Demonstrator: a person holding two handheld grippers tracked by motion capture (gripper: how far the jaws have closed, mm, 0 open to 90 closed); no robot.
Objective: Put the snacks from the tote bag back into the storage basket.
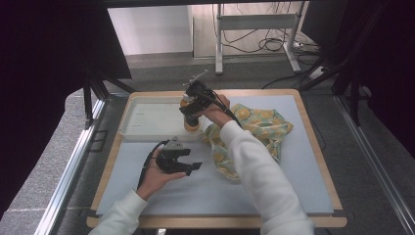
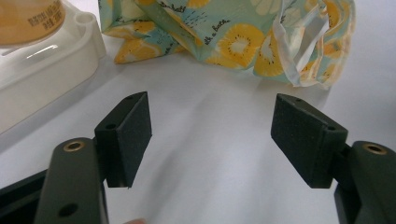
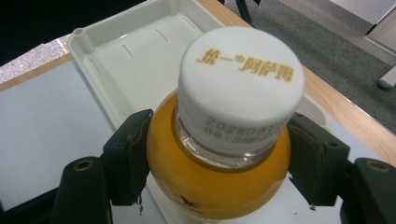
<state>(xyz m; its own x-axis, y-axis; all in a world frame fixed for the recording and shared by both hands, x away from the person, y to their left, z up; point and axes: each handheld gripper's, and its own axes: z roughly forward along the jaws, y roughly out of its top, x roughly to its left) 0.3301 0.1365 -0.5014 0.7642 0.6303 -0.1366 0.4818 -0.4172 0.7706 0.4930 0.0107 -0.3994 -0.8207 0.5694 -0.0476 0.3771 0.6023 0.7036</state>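
Gripping: the right gripper (image 3: 217, 158) has its two pads pressed on the shoulder of the orange drink bottle (image 3: 217, 177), just under the white cap (image 3: 240, 88); the jaws stand wide because the bottle is wide.
Bottle place: in the high view the bottle (image 1: 191, 122) stands upright at the tray's near right corner, at about 11 o'clock from the table's middle; whether its base rests in the tray or hangs just above it I cannot tell.
Handling: judged full, so fairly heavy; the plastic wall is smooth and rounded, likely slippery, and may give a little under a squeeze. The cap is stiff.
Best hold: the shoulder below the cap, where the pads now sit, or lower on the straight body for less swing.
Left gripper (image 2: 210, 135): jaws wide apart with nothing between them, low over the bare mat, resting in the hand (image 1: 156, 174) at about 8 o'clock.
Edges: the white tray (image 1: 142, 117) has a raised rim (image 3: 93, 51) that the base must clear.
Open room: the fruit-print cloth bag (image 1: 254, 132) lies crumpled just beside the bottle at 3 o'clock; the tray floor at 9 o'clock is free.
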